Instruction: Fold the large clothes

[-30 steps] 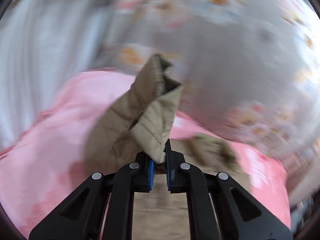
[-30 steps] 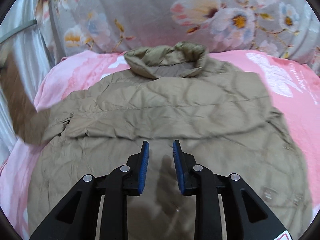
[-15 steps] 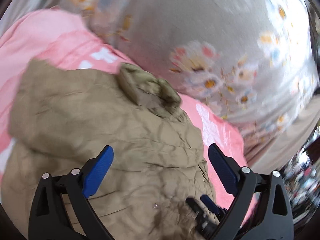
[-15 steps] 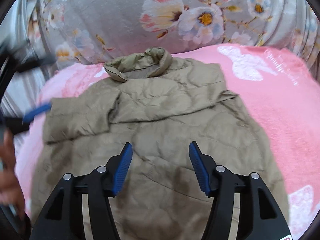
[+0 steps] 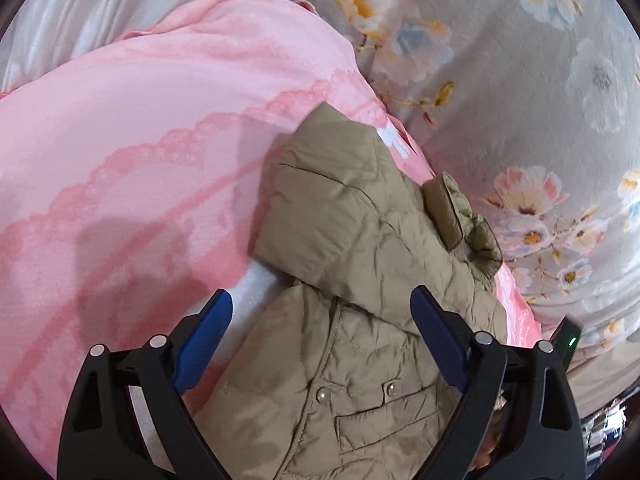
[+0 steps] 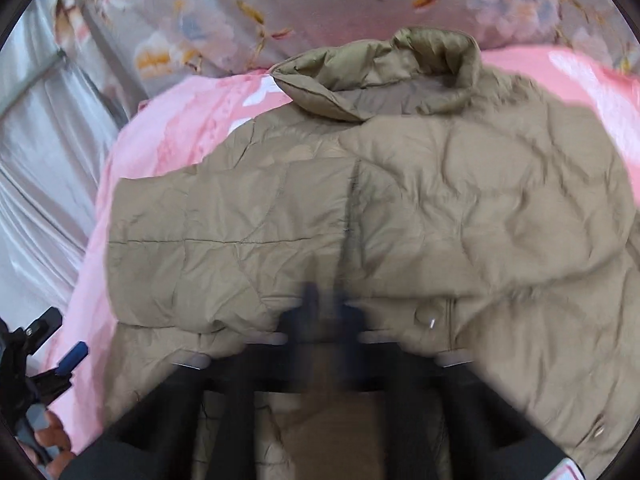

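A tan quilted jacket (image 5: 360,280) lies on a pink blanket (image 5: 140,140), collar toward the floral fabric, both sleeves folded across the body. My left gripper (image 5: 320,328) is open and empty, its blue pads (image 5: 204,332) spread over the jacket's left side near a snap pocket. In the right wrist view the jacket (image 6: 400,220) fills the middle, collar (image 6: 380,76) at the top. My right gripper (image 6: 328,312) is motion-blurred, its fingers close together at the jacket's folded sleeve edge; I cannot tell if cloth is between them. The left gripper (image 6: 60,360) shows at the lower left.
Grey floral fabric (image 5: 520,80) rises behind the blanket. A pale curtain (image 6: 40,200) hangs at the left. A dark device with a green light (image 5: 568,340) sits at the right edge of the left wrist view.
My left gripper let go of the sleeve, which now lies folded over the jacket, then drew back to the left edge. My right gripper opened, then closed and moved forward to the sleeve edge.
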{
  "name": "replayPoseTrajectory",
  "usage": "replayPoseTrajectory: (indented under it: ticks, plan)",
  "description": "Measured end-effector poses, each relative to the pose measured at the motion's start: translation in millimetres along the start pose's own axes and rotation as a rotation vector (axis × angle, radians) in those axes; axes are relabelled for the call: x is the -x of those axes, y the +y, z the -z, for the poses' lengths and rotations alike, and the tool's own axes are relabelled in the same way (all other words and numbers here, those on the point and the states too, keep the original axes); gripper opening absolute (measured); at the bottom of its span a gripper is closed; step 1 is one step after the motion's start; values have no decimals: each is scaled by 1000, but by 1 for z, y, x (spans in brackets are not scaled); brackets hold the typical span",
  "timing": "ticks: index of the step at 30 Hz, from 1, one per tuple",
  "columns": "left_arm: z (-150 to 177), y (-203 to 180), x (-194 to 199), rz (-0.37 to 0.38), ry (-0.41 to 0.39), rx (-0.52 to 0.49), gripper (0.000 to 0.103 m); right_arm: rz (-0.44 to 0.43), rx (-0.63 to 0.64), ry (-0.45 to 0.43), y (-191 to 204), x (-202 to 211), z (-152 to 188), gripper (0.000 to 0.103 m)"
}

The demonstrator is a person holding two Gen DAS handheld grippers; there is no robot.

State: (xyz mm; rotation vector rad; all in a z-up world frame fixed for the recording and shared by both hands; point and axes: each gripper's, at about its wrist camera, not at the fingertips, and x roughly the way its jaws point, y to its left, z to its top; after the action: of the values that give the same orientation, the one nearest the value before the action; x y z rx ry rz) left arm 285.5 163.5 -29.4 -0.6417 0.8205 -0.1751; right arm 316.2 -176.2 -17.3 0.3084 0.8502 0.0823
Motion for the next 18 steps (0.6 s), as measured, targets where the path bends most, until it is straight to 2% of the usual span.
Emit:
replayPoseTrajectory:
  ticks: [4, 6, 9, 11, 16, 18]
  plan:
    - [-4, -8, -7, 74, 42, 14, 87, 63, 72, -195, 5, 64, -41, 3]
    - [-8, -18, -16, 124, 68, 40, 87, 105, 90, -260, -1, 87, -60, 3]
    - [-14, -37, -31, 176, 96, 51, 87, 225, 110, -333, -21, 115, -78, 3]
    - [-19, -50, -43, 189, 106, 45, 87, 282, 98, -337, -42, 119, -79, 3]
    - [-33, -68, -91, 205, 159, 99, 87, 321, 13, -270, -101, 102, -67, 3]
    - [-36, -71, -115, 160, 187, 112, 87, 321, -18, -240, -119, 92, -58, 3]
